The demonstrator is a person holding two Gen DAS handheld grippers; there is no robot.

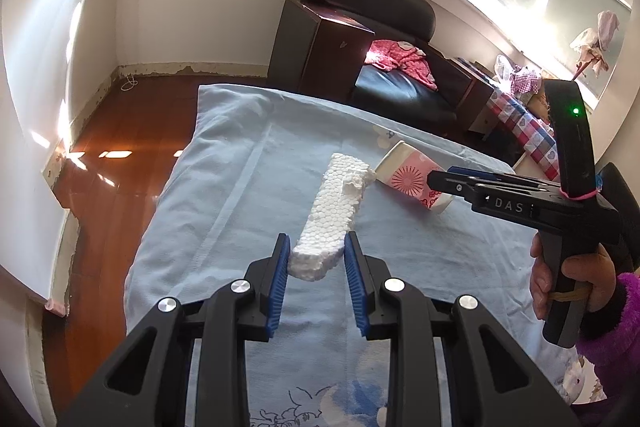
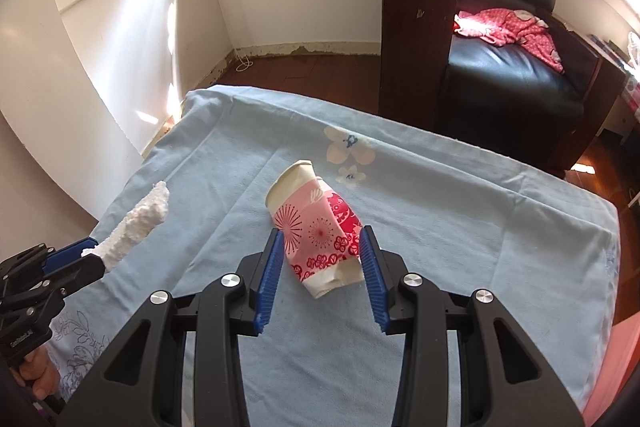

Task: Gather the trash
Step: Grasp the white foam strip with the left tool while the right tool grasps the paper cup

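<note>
Gripped and ready for carrying off: left gripper [image 1: 316, 261] clamped across the near end of the foam block [image 1: 332, 211], right gripper [image 2: 322, 251] closed on the crushed paper cup [image 2: 316, 231], both above the middle of the blue-sheeted bed [image 2: 480, 227]; no bin visible.

The foam block [image 1: 330, 211] is white and pebbled. The paper cup [image 2: 316, 231] is cream with pink and red panels bearing starburst and flower prints. The bedsheet [image 2: 460, 227] is pale blue with white-and-blue flowers. Both grippers are black with blue pads [image 1: 280, 283]. The armchair [image 2: 508, 83] is black; the garment [image 2: 516, 31] on it is pink, dotted white.
</note>
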